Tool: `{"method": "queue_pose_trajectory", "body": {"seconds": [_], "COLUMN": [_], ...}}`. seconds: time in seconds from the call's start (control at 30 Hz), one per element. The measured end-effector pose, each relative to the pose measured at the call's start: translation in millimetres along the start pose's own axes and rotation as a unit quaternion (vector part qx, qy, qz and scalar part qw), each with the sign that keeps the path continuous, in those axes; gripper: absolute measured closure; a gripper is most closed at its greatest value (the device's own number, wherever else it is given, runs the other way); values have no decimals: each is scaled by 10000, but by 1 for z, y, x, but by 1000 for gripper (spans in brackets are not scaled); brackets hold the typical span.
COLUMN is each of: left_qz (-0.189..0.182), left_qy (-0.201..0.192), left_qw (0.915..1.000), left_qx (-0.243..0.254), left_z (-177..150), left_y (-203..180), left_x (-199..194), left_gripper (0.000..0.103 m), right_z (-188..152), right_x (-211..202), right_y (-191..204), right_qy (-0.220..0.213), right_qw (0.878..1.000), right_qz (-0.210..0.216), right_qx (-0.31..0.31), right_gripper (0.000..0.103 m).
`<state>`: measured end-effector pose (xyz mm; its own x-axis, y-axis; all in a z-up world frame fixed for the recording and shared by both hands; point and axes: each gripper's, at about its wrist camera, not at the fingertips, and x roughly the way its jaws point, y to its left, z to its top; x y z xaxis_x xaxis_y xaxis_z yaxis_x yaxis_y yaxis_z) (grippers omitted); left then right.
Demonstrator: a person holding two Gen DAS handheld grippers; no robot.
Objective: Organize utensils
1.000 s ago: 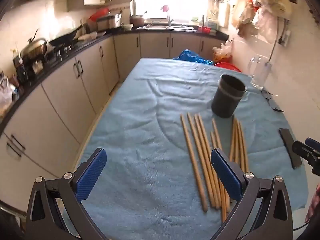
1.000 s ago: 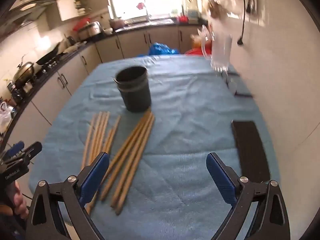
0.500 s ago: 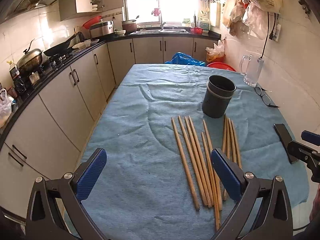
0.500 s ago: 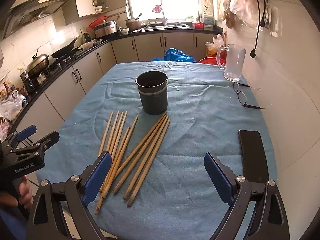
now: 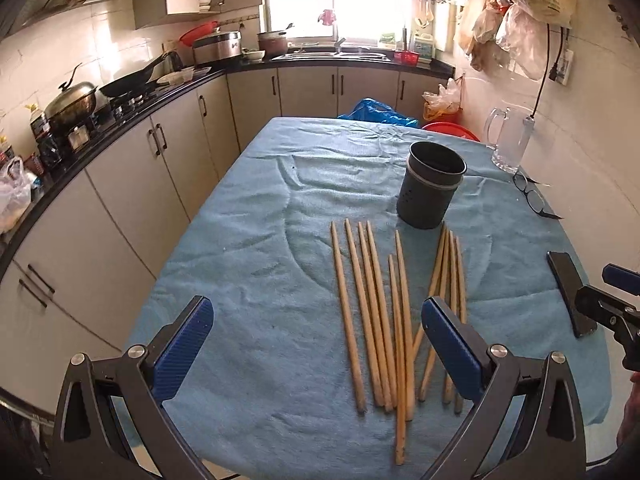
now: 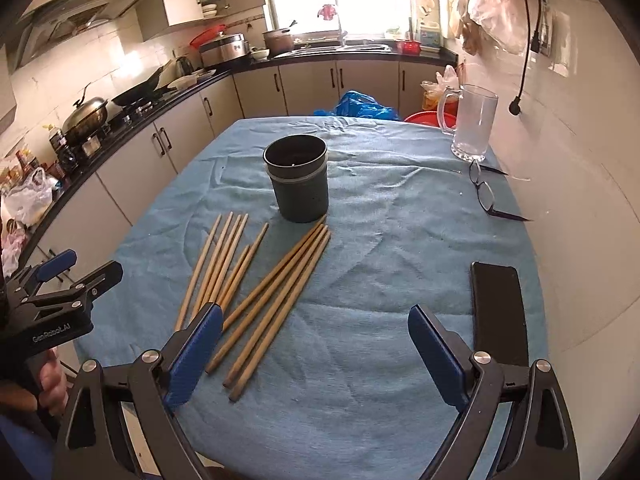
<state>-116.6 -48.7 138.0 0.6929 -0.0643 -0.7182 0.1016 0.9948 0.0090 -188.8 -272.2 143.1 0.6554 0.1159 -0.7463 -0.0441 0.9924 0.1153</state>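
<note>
1. A kitchen with cabinets [image 5: 168, 168] along two walls; a blue cloth [image 5: 256, 264] covers the tabletop.
2. The left gripper [image 5: 316, 344] and right gripper [image 6: 314, 354] hover over the near edge, jaws wide apart, empty.
3. A dark holder [image 6: 298, 178] stands upright mid-table.
4. Wooden chopsticks [image 5: 376, 312] lie flat before it, long axes running from the near edge toward the holder.

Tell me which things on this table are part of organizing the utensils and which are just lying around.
Part of the job:
wooden chopsticks, loose on the blue cloth
dark utensil holder, empty and upright

Just lying about:
glass mug
eyeglasses
black phone
</note>
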Motion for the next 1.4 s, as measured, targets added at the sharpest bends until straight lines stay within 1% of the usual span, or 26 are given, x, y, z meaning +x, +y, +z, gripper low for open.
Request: {"method": "queue_pose_trajectory", "body": {"seconds": [0.23, 0.33, 0.43, 0.5, 0.6, 0.7, 0.8, 0.97, 1.23, 1.4], "left_qz": [141, 107, -14, -119, -337, -460, -595, -782, -1033, -1204], "left_qy": [183, 205, 160, 172, 103, 115, 146, 142, 140, 305], "left_qw": [9996, 9997, 9998, 9996, 9988, 9979, 9973, 9963, 9938, 9917], "left_qx": [-133, -48, 72, 188, 330, 447, 394, 339, 377, 330], "left_z": [-14, -15, -12, -8, -6, -7, -5, -2, 2, 1], "left_y": [-11, -11, -7, -4, 4, 13, 29, 47, 58, 62], "left_x": [-7, -9, -7, -3, -3, 0, 5, 13, 23, 32], "left_gripper": [0, 0, 0, 0, 0, 0, 0, 0, 0, 0], "right_z": [-5, -9, -11, -11, -11, -13, -18, -21, -24, -27], "right_x": [3, 2, 0, -3, -7, -7, -5, -10, -11, -11], "right_y": [-12, -10, -3, 0, 5, 12, 27, 45, 58, 62], "right_qy": [147, 188, 157, 72, 51, 49, 149, 40, 47, 161], "right_qw": [9994, 9991, 9993, 9997, 9997, 9992, 9986, 9976, 9945, 9932], "right_qz": [244, 321, 310, 212, -4, -149, -209, -425, -699, -798], "right_qx": [-184, -189, -162, -45, 230, 381, 458, 552, 782, 838], "right_gripper": [7, 7, 7, 7, 8, 8, 9, 9, 10, 12]}}
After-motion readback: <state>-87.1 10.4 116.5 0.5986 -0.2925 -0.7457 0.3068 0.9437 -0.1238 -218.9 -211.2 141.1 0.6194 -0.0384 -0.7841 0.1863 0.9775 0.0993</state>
